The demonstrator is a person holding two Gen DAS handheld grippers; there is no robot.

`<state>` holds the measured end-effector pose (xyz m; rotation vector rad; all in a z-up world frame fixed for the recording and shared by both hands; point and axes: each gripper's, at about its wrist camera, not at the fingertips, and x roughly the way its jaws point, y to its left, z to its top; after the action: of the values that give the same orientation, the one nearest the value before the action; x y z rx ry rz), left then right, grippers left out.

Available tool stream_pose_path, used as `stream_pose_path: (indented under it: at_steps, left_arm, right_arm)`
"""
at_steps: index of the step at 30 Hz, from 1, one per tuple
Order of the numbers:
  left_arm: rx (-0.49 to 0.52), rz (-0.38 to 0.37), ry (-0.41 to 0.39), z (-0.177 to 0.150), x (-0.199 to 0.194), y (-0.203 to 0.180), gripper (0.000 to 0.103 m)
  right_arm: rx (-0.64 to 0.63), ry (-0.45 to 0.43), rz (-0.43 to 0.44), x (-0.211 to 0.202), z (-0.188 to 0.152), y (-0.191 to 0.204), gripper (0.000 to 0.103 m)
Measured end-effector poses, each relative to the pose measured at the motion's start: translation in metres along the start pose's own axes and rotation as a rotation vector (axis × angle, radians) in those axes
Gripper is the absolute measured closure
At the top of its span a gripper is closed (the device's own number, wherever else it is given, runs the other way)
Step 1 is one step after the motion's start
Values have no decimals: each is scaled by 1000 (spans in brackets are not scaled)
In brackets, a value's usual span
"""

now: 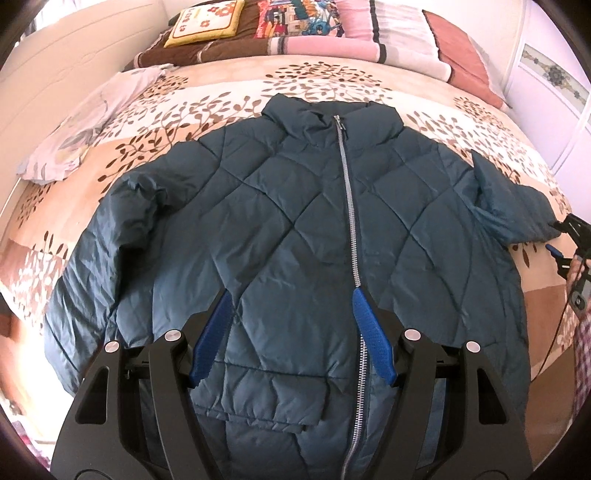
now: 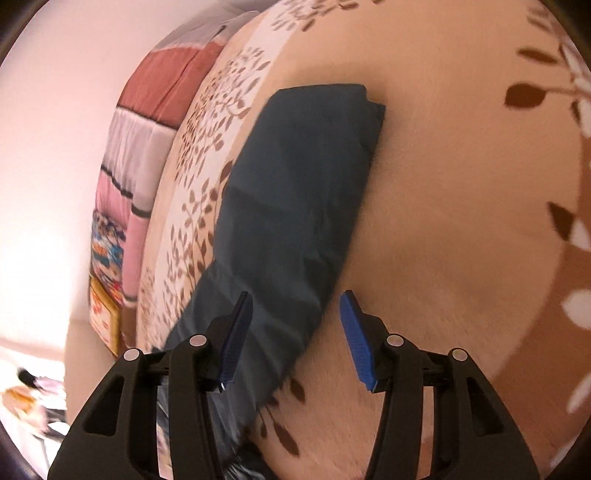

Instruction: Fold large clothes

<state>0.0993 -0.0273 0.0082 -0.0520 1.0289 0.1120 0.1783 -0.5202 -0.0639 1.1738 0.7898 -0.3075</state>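
A dark teal quilted jacket (image 1: 280, 229) lies front-up and zipped on the bed, collar toward the pillows, both sleeves spread out. My left gripper (image 1: 291, 299) is open and empty, hovering above the jacket's lower front beside the zipper (image 1: 349, 206). My right gripper (image 2: 295, 306) is open, tilted sideways close over the jacket's right sleeve (image 2: 295, 206), with nothing between its fingers. In the left wrist view the right gripper (image 1: 567, 240) shows at the far right edge next to the sleeve's cuff (image 1: 517, 210).
The bed has a beige leaf-print cover (image 1: 229, 96). Pillows and cushions (image 1: 332, 33) line the head end. A pale crumpled cloth (image 1: 74, 133) lies at the far left. A white wall or wardrobe (image 1: 554, 110) stands on the right.
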Motion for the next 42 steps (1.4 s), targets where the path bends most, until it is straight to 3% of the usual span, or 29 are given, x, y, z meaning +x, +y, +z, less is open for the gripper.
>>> stream_pose_path:
  at_steps: [2, 4, 5, 6, 9, 12, 19, 24, 27, 29, 31, 35, 37, 38, 39, 42]
  left_arm:
    - [0, 4, 1, 0, 0, -2, 36]
    - [-5, 11, 5, -1, -2, -2, 36]
    - [-8, 13, 5, -1, -2, -2, 36]
    - [-11, 18, 6, -1, -3, -2, 36]
    - [-18, 27, -3, -2, -7, -1, 36]
    - [-27, 27, -17, -4, -12, 1, 36]
    - [-29, 8, -56, -12, -27, 11, 36]
    - [-52, -23, -107, -21, -41, 30, 36]
    - [-53, -32, -134, -28, -46, 40, 36]
    - [-66, -48, -143, -34, -47, 53, 36]
    - [-90, -65, -142, -38, -45, 65, 36]
    - [-146, -93, -131, -43, -35, 92, 36]
    - [-168, -107, -122, -44, -29, 103, 36]
    - [-178, -112, -118, -45, -26, 109, 36]
    - [-184, -116, -114, -45, -24, 112, 36]
    - [-202, -133, -104, -46, -16, 127, 36]
  right_arm:
    - [41, -8, 31, 7, 6, -4, 54]
    - [48, -18, 28, 8, 12, -7, 71]
    - [47, -21, 29, 9, 13, -8, 90]
    - [58, -27, 61, 5, 14, -11, 94]
    - [11, -74, 104, -22, 11, -7, 97]
    - [-118, -138, 113, -59, 5, 13, 98]
    - [-438, -320, 167, -154, -25, 88, 98]
    - [-738, -381, 181, -180, -82, 171, 98]
    - [-959, -383, 187, -180, -142, 221, 98]
    - [-1124, -355, 195, -173, -193, 248, 98]
    - [-1340, -297, 206, -156, -264, 275, 98]
    - [-1711, -88, 183, -95, -397, 282, 98]
    - [-1800, 20, 109, -58, -438, 269, 98]
    - [-1820, 116, 47, -29, -457, 257, 97]
    - [-1815, 173, 17, -16, -466, 251, 90]
    - [-1744, 304, -63, 13, -481, 231, 85]
